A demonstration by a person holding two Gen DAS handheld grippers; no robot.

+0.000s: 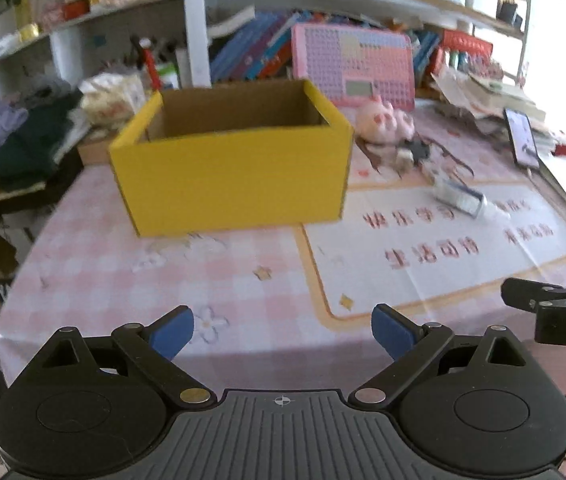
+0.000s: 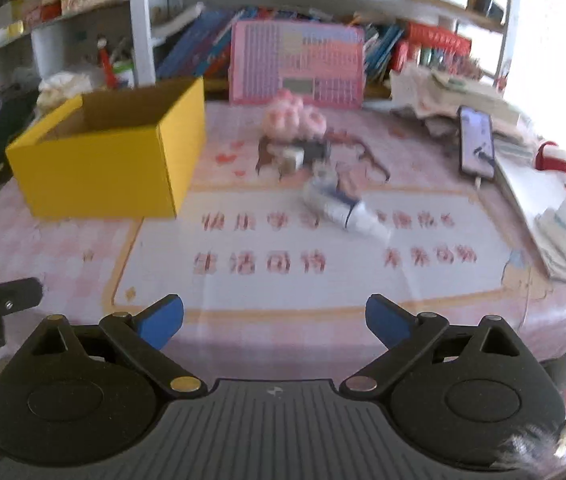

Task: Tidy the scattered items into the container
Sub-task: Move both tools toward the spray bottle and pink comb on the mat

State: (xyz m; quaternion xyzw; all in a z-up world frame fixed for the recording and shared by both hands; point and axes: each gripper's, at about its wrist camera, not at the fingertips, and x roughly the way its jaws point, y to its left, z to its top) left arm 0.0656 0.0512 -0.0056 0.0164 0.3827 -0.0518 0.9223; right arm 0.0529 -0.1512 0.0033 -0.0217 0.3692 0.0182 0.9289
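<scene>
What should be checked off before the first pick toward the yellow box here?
1. Left gripper open and holding nothing: ok.
2. Right gripper open and holding nothing: ok.
3. Yellow box upright with its top open: ok.
4. Box has free room inside: cannot tell, its floor is hidden from both views.
5. White tube lies free on the mat, nothing on top of it: ok.
6. Pink plush toy and the small pieces before it are clearly separable: cannot tell, too blurred.

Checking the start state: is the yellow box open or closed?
Open. The yellow box has no lid on top; its brown inner walls show in both views. Its floor is hidden.
</scene>
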